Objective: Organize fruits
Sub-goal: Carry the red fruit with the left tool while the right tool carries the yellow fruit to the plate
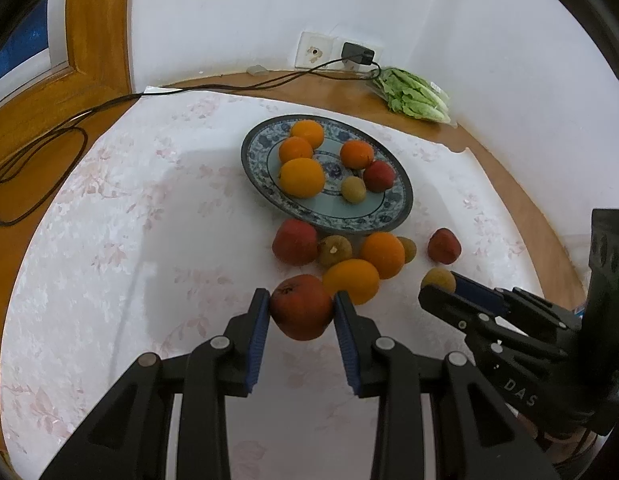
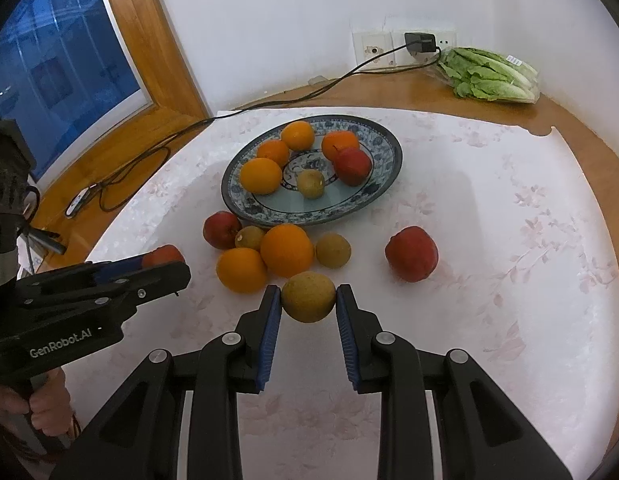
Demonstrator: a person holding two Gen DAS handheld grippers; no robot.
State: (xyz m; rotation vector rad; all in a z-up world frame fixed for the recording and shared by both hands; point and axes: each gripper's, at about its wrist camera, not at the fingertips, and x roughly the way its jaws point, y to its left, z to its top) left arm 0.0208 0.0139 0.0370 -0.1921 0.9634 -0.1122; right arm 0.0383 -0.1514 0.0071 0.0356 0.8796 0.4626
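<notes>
My left gripper (image 1: 301, 308) is shut on a red apple (image 1: 301, 307), held just above the white cloth. My right gripper (image 2: 308, 298) is shut on a brown-green round fruit (image 2: 308, 297); in the left wrist view that fruit (image 1: 438, 279) peeks out at the right gripper's tips. A blue patterned plate (image 1: 401, 204) holds several oranges, a red apple (image 1: 379, 176) and a small brown-green fruit (image 1: 353, 189). In front of the plate lie two oranges (image 2: 287, 250), red apples (image 2: 411, 254) and small brown-green fruits (image 2: 332, 250).
A black cable (image 1: 41, 132) runs from a wall charger (image 1: 358, 54) across the wooden tabletop at the left. Bagged lettuce (image 2: 489, 76) lies at the back right by the wall. A window with a wooden frame (image 2: 157, 60) is at the left. A hand (image 2: 45, 412) grips the left tool.
</notes>
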